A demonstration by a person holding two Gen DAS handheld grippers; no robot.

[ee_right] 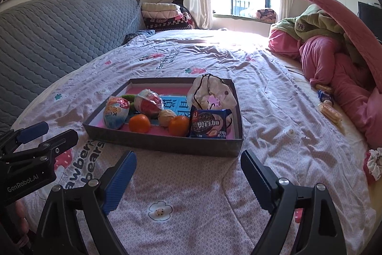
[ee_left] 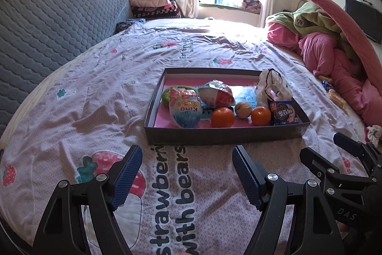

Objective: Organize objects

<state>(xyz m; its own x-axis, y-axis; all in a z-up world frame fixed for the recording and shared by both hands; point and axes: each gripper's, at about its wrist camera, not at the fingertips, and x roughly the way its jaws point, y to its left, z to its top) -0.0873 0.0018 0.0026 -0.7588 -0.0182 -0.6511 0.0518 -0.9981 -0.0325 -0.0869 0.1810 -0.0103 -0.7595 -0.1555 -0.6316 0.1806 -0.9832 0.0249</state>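
Note:
A shallow grey box (ee_left: 214,135) (ee_right: 167,143) with a pink floor lies on the bed. Inside are two oranges (ee_left: 222,117) (ee_right: 140,123), a walnut (ee_left: 243,109) (ee_right: 166,116), two foil egg packs (ee_left: 185,109) (ee_right: 116,112), a blue biscuit packet (ee_left: 284,114) (ee_right: 209,124), a white drawstring pouch (ee_left: 272,87) (ee_right: 212,90) and a green ring (ee_left: 167,93). My left gripper (ee_left: 187,160) is open and empty, just short of the box's near wall. My right gripper (ee_right: 188,165) is open and empty too, near the box's right front corner.
Loose snack packets (ee_right: 330,111) (ee_left: 336,98) lie on the sheet at the right, beside a heap of pink and green bedding (ee_right: 346,59). A scrunchie (ee_right: 373,164) sits at the bed's right edge. A grey quilted headboard (ee_left: 47,23) runs along the left.

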